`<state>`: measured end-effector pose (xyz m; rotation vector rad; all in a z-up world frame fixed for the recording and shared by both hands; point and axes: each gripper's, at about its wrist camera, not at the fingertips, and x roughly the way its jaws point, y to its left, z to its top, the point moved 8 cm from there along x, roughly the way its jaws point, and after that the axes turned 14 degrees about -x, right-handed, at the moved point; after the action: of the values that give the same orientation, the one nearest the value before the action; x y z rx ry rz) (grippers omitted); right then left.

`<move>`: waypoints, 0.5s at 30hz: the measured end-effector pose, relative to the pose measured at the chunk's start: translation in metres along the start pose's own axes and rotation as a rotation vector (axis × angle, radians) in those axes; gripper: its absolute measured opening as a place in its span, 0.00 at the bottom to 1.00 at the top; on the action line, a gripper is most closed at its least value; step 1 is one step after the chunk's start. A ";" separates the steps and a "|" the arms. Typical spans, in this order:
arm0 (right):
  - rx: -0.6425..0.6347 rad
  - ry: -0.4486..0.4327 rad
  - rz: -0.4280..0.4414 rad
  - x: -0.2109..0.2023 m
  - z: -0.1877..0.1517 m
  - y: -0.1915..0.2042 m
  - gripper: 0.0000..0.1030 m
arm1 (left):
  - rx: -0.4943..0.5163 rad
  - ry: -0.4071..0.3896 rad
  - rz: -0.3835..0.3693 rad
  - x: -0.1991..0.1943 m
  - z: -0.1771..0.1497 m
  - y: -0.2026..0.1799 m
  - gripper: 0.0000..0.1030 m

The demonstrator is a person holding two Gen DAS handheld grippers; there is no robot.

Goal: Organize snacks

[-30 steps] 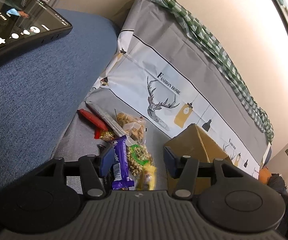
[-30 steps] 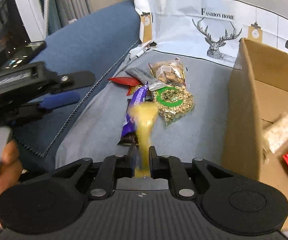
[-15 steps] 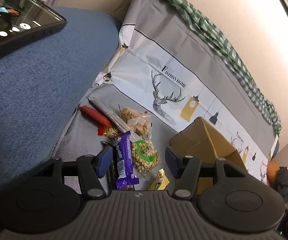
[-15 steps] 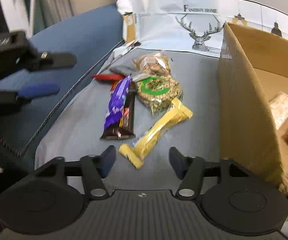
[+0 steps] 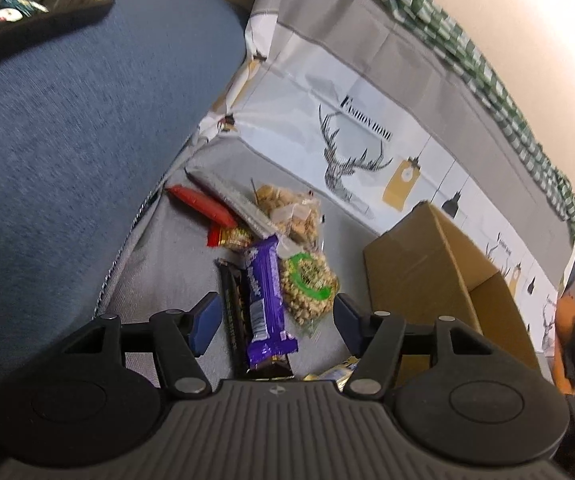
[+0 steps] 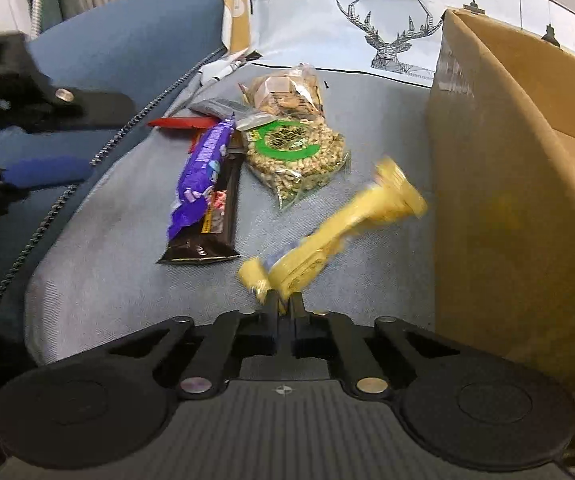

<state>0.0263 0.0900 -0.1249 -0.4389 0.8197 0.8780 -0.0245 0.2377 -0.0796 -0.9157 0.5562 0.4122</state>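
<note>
1. Right wrist view: my right gripper point(image 6: 285, 304) has just been closing and its jaws now pinch the near end of the yellow snack bar point(image 6: 327, 236), which sticks out ahead of the fingers, blurred, just beside the outer wall of the cardboard box point(image 6: 499, 216)
2. The bar's wrapper looks thin and glossy — I judge it light, a bit slippery and floppy at the crimped end, so a hold nearer the body of the bar would be steadier than one on the seal
3. In the left wrist view my left gripper point(image 5: 277, 320) has just been opening further; its jaws stand apart with nothing pressed between them, hovering over the purple bar point(image 5: 265, 304), which lies partly on top of the dark chocolate bar point(image 5: 233, 308) on the grey sofa cover point(image 5: 175, 264)
4. Both bars look stiff and light; I'd take the purple one across its narrow width, near the middle
5. The clear bag of nuts with the green label point(image 5: 307, 284) touches the purple bar — soft, shifting contents, so I'd grip a bunched top edge
6. The red stick point(image 5: 201, 204) and the other packets lie farther back, near the blue armrest point(image 5: 67, 128)
</note>
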 end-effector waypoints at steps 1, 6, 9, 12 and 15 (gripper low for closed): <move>-0.003 -0.002 0.009 -0.003 -0.001 0.001 0.02 | 0.001 0.011 0.007 0.003 -0.001 0.000 0.65; -0.057 -0.005 0.076 -0.023 -0.011 0.018 0.02 | -0.011 0.076 0.046 0.023 -0.005 0.005 0.68; -0.105 -0.017 0.105 -0.034 -0.016 0.027 0.03 | -0.018 0.076 0.055 0.031 -0.003 0.005 0.68; -0.106 -0.053 0.099 -0.040 -0.013 0.027 0.06 | 0.015 0.064 0.077 0.040 -0.004 0.001 0.68; -0.065 -0.105 0.080 -0.044 -0.005 0.019 0.27 | 0.072 0.060 0.093 0.048 -0.007 -0.007 0.68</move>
<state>-0.0079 0.0754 -0.0938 -0.4153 0.7178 0.9959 0.0152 0.2325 -0.1081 -0.8373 0.6664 0.4475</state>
